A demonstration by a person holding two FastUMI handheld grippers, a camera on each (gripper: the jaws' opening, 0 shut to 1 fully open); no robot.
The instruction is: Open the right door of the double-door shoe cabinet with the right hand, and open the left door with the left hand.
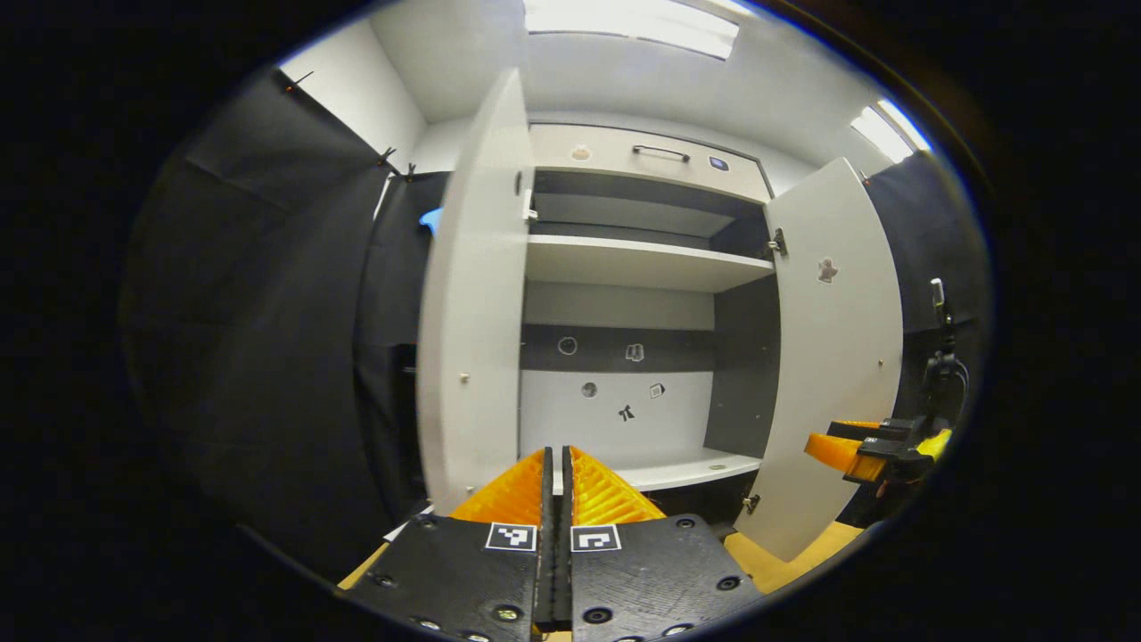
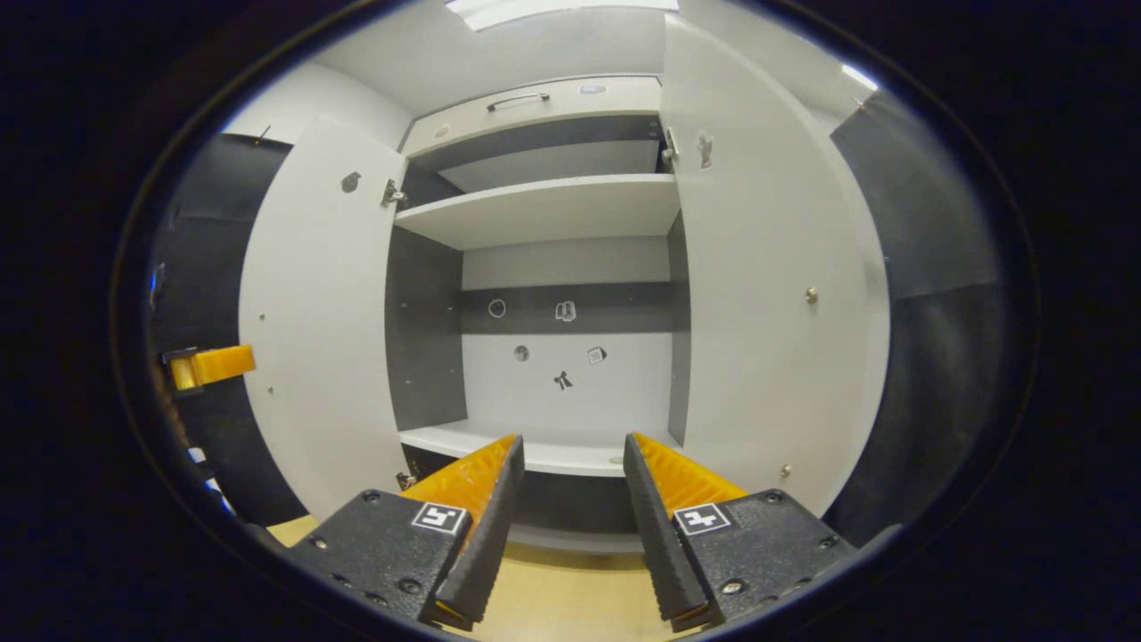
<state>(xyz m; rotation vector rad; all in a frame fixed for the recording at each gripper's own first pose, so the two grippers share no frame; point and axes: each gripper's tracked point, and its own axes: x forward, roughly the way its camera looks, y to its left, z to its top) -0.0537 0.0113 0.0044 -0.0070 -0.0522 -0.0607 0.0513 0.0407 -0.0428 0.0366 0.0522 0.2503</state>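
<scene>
The white shoe cabinet stands with both doors swung out. In the left gripper view the left door (image 1: 472, 294) is seen nearly edge-on and the right door (image 1: 833, 357) angles outward. My left gripper (image 1: 557, 450) is shut on nothing, low in front of the cabinet's floor (image 1: 677, 468). The right gripper (image 1: 856, 450) hovers beside the right door's outer edge. In the right gripper view the left door (image 2: 316, 321) and right door (image 2: 767, 294) flank bare shelves. My right gripper (image 2: 573, 439) is open and holds nothing. The left gripper (image 2: 209, 366) shows beyond the left door.
A drawer with a dark handle (image 1: 661, 152) tops the cabinet. One shelf (image 2: 544, 209) crosses the inside, and small stickers (image 2: 563, 310) dot the back panel. Black cloth walls stand on both sides. A camera on a stand (image 1: 940, 357) is at the right. Wooden floor (image 2: 570, 593) lies below.
</scene>
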